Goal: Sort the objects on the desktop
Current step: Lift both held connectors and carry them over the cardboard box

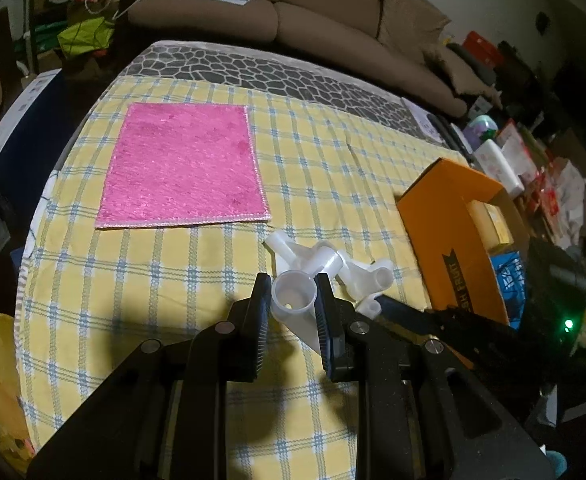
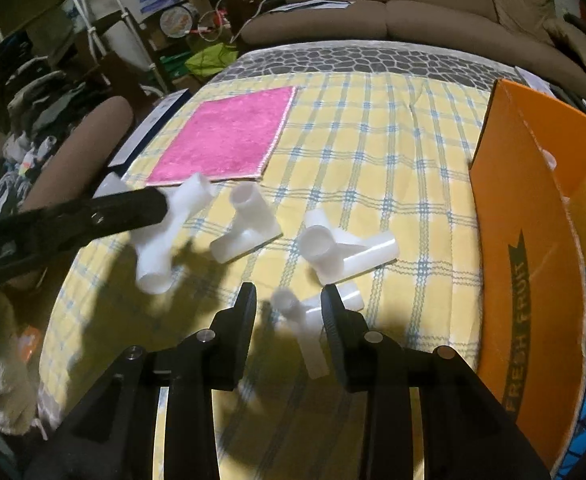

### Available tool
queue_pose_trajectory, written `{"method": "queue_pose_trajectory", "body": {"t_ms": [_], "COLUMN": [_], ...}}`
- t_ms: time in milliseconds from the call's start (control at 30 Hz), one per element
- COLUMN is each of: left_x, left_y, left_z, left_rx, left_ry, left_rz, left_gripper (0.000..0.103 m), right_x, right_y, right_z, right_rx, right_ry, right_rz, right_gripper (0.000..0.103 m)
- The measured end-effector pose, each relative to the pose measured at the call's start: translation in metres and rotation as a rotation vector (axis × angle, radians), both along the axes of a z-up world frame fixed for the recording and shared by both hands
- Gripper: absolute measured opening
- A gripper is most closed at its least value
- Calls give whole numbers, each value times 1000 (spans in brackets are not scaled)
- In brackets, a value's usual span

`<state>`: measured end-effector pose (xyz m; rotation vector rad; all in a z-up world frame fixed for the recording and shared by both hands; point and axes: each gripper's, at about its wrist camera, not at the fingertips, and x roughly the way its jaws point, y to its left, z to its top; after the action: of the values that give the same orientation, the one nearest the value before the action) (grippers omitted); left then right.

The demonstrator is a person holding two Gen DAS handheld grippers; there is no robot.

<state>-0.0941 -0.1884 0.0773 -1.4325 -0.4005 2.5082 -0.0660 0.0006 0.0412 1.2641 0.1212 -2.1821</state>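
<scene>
Four white pipe connectors (image 2: 249, 228), one pink cloth (image 2: 229, 140).

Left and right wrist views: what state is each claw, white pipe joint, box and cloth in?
Left claw: shut on a white joint, held off the table.
Right claw: open, a blurred joint between its fingers.
Two other joints: lying loose on the tablecloth.
Orange box: open.
Pink cloth: spread flat.

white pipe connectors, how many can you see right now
4. One held in the left gripper: connector. Two lie on the checked cloth: and. One, blurred, sits between the right gripper's open jaws. The orange box may hide more.
</scene>
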Motion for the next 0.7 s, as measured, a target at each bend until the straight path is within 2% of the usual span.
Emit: {"method": "queue_pose_trajectory", "body": {"t_ms": [67, 100, 167, 267, 433, 467, 500, 533, 700], "left_x": [0, 0, -1, -2, -2, -2, -2, -2, -3], "left_y": [1, 0, -1, -1, -1, -2, -3, -4, -6], "left_z": [-1, -1, -2, 0, 1, 1, 0, 0, 1], "left_rx": [-3, -4, 1, 9, 14, 13, 14, 17, 35], "left_ry": [-4, -5, -10, -7, -2, -4, -6, -8, -6], "left_rz": [-6, -7, -8, -8, -10, -9, -6, -3, 4], "left_gripper": [20, 20, 20, 20, 20, 20, 20, 20, 20], "right_x": [-1, -1, 0, 2, 3, 4, 4, 5, 3], "right_y": [0, 1, 3, 0, -8, -9, -10, -11, -3], "right_z": [0, 0, -4, -15, -19, -21, -23, -22, -18], "right_rx": [21, 33, 58, 96, 114, 121, 135, 153, 111], "right_ry": [7, 6, -20, -33, 31, 46, 56, 79, 50], "right_rz": [-14, -28, -48, -27, -27, -25, -22, -18, 4], "right_gripper": [37, 49, 65, 64, 65, 60, 48, 45, 45]}}
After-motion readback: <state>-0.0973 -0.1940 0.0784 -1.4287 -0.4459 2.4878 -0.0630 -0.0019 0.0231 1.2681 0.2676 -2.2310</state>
